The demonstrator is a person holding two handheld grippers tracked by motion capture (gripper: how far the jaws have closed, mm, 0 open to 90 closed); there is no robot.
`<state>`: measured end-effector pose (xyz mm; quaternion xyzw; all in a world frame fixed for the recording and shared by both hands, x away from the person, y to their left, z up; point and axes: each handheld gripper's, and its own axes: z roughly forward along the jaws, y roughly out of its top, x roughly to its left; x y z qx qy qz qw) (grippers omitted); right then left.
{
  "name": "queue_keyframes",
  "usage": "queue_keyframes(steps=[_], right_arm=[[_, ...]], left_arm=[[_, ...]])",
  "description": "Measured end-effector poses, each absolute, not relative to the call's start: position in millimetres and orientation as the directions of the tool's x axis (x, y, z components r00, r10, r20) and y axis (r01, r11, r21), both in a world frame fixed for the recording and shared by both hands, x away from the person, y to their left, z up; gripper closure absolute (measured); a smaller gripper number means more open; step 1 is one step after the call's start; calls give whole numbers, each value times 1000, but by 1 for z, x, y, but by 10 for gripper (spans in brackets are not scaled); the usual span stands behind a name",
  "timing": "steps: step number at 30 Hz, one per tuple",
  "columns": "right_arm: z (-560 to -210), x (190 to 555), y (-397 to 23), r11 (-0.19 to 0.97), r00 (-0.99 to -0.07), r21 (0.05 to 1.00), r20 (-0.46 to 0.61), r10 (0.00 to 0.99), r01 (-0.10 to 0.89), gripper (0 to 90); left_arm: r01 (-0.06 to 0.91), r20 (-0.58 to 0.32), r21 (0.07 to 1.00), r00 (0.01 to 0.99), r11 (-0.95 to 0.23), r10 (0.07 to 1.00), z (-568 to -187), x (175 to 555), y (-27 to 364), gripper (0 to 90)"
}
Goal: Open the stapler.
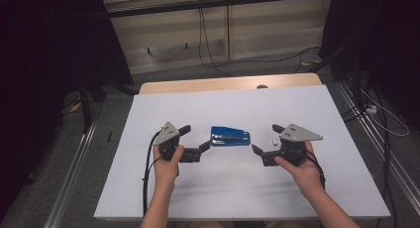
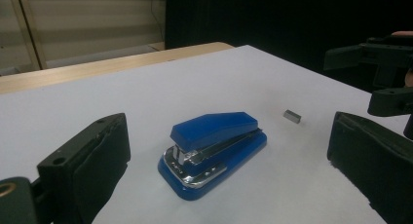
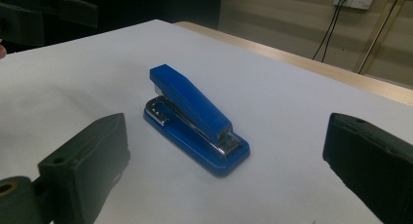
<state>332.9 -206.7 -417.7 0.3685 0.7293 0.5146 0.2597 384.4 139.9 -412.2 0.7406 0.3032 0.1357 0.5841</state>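
- One blue stapler [image 1: 230, 137] lies flat on the white worktop [image 1: 237, 188], between my two claws; it touches neither
- My left claw [image 1: 194, 139] sits just to the stapler's left, jaws spread wide and holding nothing; along its own view the stapler [image 2: 213, 151] lies ahead in the gap between the jaws, its metal mouth turned toward me
- My right claw [image 1: 267, 139] sits to the stapler's right, a little farther off, jaws likewise spread and empty; along its own view the stapler [image 3: 195, 118] lies ahead between the jaws, hinge end nearer me
- One small grey block [image 2: 291, 116] lies on the worktop beside the stapler, on the side toward my right claw; apart from both
- Count: one stapler; one small block; two claws, one in each of my hands [image 1: 166, 163]
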Motion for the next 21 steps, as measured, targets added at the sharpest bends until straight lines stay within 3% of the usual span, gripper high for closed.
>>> queue_keyframes(steps=[21], right_arm=[[-406,371,-177,223,-634,936,0,773,272,24]], left_arm=[[323,-139,925,779,-202,612,-419,394,138,22]])
